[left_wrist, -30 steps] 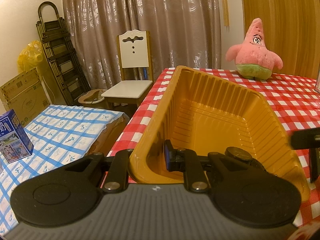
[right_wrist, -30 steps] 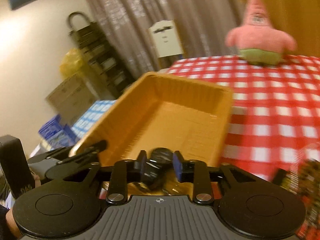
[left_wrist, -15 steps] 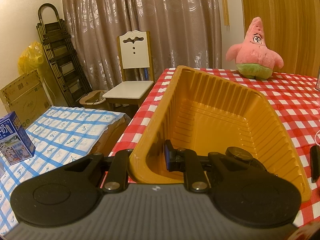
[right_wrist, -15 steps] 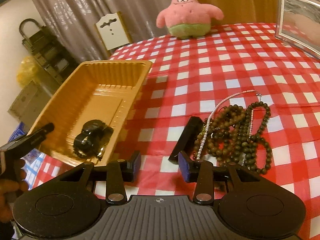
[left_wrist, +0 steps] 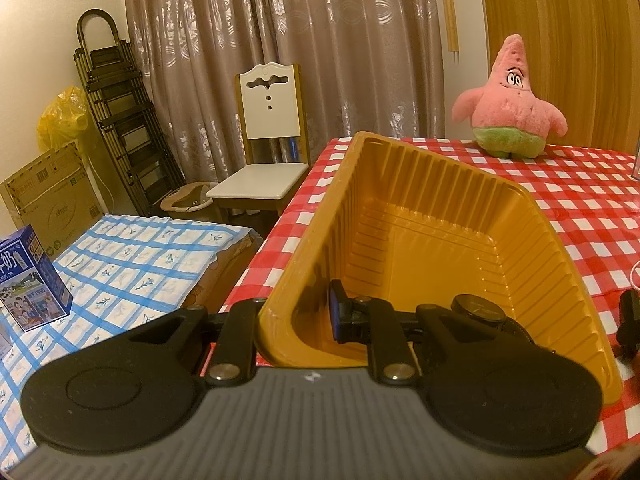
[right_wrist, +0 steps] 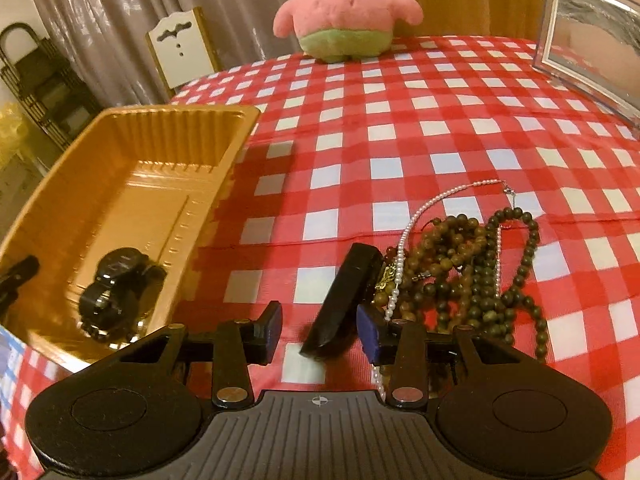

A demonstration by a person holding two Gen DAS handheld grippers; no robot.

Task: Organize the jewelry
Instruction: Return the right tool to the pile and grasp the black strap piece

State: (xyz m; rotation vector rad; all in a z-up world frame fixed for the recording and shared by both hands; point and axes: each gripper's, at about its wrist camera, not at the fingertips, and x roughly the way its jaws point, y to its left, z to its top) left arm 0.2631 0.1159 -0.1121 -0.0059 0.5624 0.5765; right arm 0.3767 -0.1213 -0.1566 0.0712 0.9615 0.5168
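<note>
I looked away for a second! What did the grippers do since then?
The right gripper dropped the black watch into the orange tray, opened, and moved right to the black bar beside the beads. The left gripper stayed clamped on the tray's wall.

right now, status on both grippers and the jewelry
Left gripper clamped on yellow tray wall. Right gripper open around black bar. Watch in tray; bead pile touching the bar.
</note>
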